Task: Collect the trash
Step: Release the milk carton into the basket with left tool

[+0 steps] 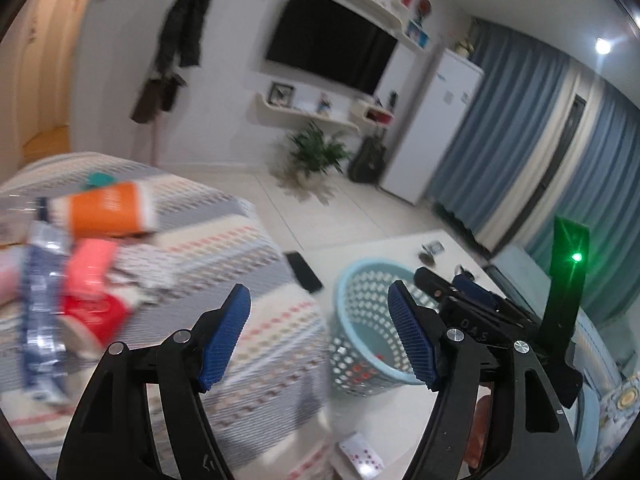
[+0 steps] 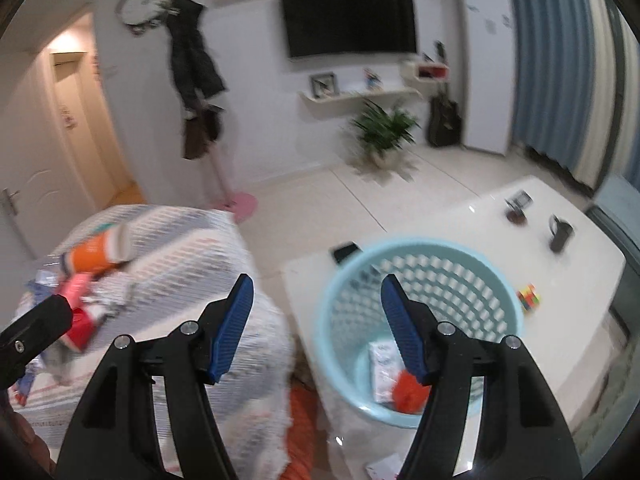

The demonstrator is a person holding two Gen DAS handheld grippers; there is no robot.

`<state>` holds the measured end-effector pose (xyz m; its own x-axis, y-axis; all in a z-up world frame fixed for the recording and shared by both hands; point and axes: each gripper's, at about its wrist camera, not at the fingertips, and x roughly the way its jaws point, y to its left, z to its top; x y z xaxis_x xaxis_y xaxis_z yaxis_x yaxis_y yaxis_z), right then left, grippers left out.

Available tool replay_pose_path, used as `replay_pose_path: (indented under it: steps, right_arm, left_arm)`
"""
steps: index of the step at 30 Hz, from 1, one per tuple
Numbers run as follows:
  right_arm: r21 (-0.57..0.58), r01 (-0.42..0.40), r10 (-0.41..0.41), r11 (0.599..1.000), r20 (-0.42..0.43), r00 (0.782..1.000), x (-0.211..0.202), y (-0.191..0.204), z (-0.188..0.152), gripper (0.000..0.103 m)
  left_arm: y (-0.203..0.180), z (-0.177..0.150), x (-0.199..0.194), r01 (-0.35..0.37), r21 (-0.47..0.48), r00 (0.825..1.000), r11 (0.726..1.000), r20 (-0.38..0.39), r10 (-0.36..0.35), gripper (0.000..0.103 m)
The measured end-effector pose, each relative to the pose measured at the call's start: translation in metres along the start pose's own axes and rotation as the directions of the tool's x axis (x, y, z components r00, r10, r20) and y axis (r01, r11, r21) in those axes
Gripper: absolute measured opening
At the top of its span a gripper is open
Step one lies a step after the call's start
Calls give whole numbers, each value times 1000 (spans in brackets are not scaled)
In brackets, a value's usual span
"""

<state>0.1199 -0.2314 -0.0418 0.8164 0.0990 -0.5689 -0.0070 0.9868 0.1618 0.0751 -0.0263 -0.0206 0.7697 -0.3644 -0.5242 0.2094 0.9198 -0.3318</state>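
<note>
left gripper (image 1: 320, 336): fingers spread, empty | right gripper (image 2: 316, 328): fingers spread, empty | blue basket (image 2: 500, 292) on white table (image 2: 580, 248): white packet (image 2: 382, 372), orange scrap (image 2: 408, 394) inside | wrappers (image 1: 92, 276) on striped cover (image 1: 240, 248)

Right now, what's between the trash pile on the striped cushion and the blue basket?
In the right wrist view, only bare striped fabric separates the pile of wrappers and cups from the light-blue perforated plastic basket on the white table.

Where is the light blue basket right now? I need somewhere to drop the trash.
The light blue basket stands on the white table, right of the striped cushion in both views, near a black phone.
</note>
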Motion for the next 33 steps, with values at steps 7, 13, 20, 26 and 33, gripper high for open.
replay_pose_path:
  steps: [7, 13, 20, 26, 33]
  right_arm:
    - [-121, -143, 150, 982, 47, 988, -26, 84, 4, 63]
    - [-246, -235, 245, 940, 8, 970, -31, 169, -12, 71]
    - [-323, -312, 302, 893, -82, 950, -20, 244, -38, 75]
    - [-329, -355, 305, 875, -197, 932, 4, 282, -58, 76]
    - [-312, -344, 271, 886, -253, 929, 24, 284, -68, 76]
  left_arm:
    - [50, -2, -85, -168, -18, 979, 986, 112, 169, 73]
    - [110, -18, -157, -358, -75, 916, 931, 165, 366, 75]
    - [196, -48, -189, -508, -118, 854, 853, 65, 517, 75]
    - [251, -68, -186, -520, -182, 852, 834, -50, 521, 75]
    - [255, -81, -166, -439, -188, 898, 879, -133, 420, 77]
